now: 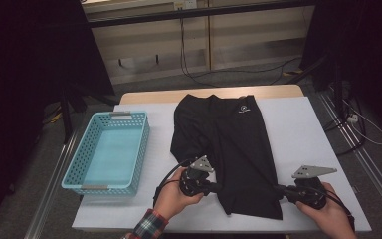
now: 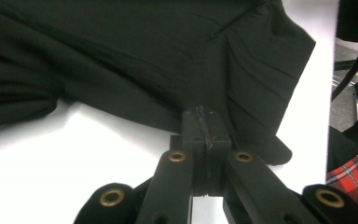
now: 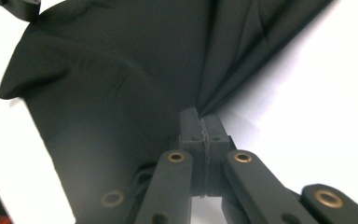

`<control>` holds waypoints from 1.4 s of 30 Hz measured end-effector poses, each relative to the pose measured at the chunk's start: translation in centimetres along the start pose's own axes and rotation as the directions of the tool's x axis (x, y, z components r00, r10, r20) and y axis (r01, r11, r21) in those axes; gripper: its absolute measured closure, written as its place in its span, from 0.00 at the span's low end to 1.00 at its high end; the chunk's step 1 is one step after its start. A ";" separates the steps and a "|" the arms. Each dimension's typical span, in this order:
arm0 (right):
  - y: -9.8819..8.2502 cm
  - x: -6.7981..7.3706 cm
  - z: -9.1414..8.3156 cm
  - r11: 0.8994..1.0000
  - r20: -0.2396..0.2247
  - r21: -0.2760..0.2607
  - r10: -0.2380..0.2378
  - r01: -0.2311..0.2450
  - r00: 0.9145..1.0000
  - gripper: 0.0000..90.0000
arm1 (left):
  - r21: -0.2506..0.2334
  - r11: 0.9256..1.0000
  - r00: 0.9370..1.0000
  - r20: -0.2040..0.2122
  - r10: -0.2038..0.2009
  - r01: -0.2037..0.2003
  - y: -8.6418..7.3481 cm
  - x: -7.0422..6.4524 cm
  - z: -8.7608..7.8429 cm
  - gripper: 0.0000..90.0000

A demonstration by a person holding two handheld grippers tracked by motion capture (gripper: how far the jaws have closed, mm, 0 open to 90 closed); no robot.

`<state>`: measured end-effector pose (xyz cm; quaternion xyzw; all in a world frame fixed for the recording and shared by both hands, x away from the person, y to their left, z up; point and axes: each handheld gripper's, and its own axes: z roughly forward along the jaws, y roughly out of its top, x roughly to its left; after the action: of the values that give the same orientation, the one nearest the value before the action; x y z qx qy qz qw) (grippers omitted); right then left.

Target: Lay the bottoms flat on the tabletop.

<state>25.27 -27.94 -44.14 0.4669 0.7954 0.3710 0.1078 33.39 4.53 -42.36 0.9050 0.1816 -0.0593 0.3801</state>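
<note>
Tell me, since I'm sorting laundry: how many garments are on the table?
1: a black garment spread on the white table, right of the blue basket, pinched at its near edge by both grippers. Nothing shows inside the basket.

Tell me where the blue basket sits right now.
In the high view the blue basket sits at the table's left edge, left of the black shirt and just beyond the left gripper.

A black garment [image 1: 229,149] lies spread on the white table [image 1: 308,129], its near edge flanked by the left gripper [image 1: 218,188] and the right gripper [image 1: 277,189], with a light-blue perforated basket [image 1: 79,169] standing left of it.
</note>
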 end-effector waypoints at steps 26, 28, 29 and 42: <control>1.9 -3.5 0.1 0.993 0.133 -0.104 0.076 -0.062 0.988 0.48 | -0.114 0.993 0.990 -0.138 0.003 -0.019 -0.3 2.6 -0.9 0.35; 2.7 -4.7 0.7 0.988 0.146 -0.122 0.109 -0.091 0.983 0.45 | -0.126 0.992 0.987 -0.159 0.008 -0.029 -0.3 3.1 -1.2 0.30; 3.2 -5.2 1.0 0.988 0.153 -0.124 0.113 -0.095 0.982 0.45 | -0.128 0.991 0.986 -0.168 0.010 -0.031 -0.4 3.3 -1.3 0.29; 7.9 -10.3 6.3 0.975 0.227 -0.144 0.199 -0.169 0.953 0.55 | -0.144 0.990 0.971 -0.238 -0.034 0.000 -1.4 5.1 -2.4 0.23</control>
<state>39.31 -31.03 -44.95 0.5730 0.7051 0.3685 0.1968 37.50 8.55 -42.83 0.8743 0.2377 0.0603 0.4189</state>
